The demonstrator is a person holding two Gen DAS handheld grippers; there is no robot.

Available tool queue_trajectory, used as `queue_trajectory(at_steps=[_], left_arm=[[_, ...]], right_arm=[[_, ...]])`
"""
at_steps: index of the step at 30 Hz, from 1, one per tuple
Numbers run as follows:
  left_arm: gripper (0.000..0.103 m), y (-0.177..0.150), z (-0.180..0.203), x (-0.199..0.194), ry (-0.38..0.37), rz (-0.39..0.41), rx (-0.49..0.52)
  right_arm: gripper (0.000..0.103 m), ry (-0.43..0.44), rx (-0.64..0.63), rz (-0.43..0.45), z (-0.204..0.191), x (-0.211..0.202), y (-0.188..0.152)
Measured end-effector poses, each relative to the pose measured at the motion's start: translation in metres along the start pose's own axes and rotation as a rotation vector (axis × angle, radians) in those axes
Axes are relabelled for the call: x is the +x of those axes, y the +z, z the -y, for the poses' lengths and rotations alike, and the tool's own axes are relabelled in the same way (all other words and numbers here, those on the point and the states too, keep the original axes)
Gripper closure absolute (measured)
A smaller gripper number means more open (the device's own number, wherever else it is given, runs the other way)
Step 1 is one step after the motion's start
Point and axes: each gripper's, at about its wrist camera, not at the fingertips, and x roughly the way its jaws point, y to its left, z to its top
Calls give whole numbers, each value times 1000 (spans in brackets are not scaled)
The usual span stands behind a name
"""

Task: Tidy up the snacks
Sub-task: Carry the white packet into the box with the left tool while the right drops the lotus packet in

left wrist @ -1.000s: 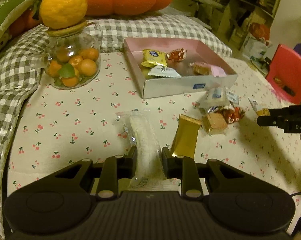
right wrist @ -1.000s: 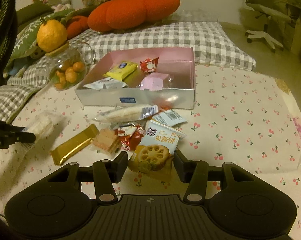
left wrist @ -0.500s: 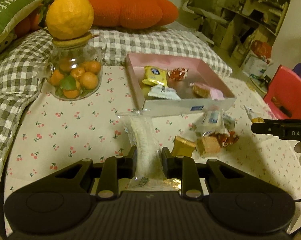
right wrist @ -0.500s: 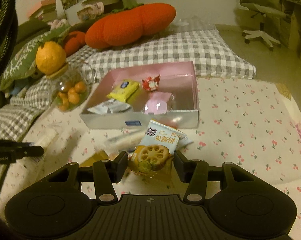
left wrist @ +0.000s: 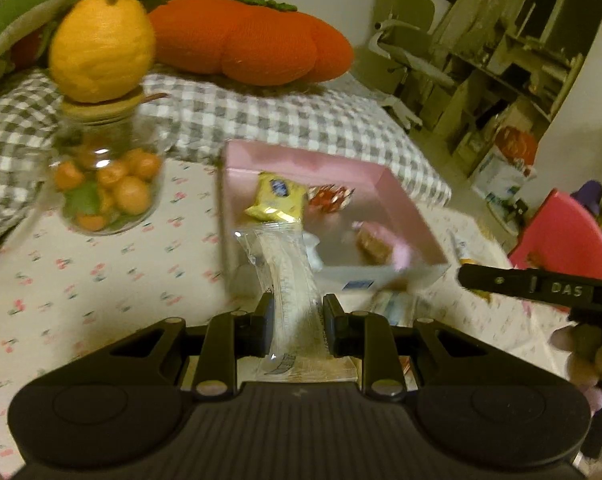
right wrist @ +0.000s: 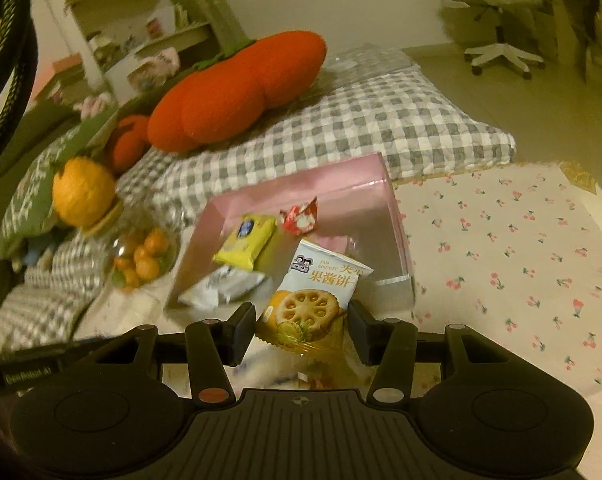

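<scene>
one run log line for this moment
left claw: shut on clear packet | right claw: shut on jam biscuit packet | both near pink box

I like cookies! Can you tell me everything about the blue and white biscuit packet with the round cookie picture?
The blue and white jam biscuit packet is a shiny sealed pouch. Its top is white and blue with printed writing; below is a picture of a round holed biscuit on yellow. It stands tilted, lifted off the table, pinched at its lower sides by the right gripper, in front of the pink box.
</scene>
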Motion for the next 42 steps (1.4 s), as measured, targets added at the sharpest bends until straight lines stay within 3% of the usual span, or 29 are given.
queue_trajectory(at_steps=[10, 16, 37, 40, 42], left_arm=[[80, 17, 32, 52, -7, 2, 57], [80, 22, 37, 79, 0, -24, 63], [79, 32, 50, 114, -9, 0, 159], [71, 31, 52, 113, -1, 7, 181], [57, 30, 51, 112, 2, 10, 183]], right_arm=[[53, 40, 129, 40, 26, 32, 21], [53, 46, 133, 42, 32, 47, 22], [51, 7, 164, 40, 46, 67, 21], [49, 8, 181, 45, 47, 65, 23], [41, 11, 193, 44, 49, 63, 23]])
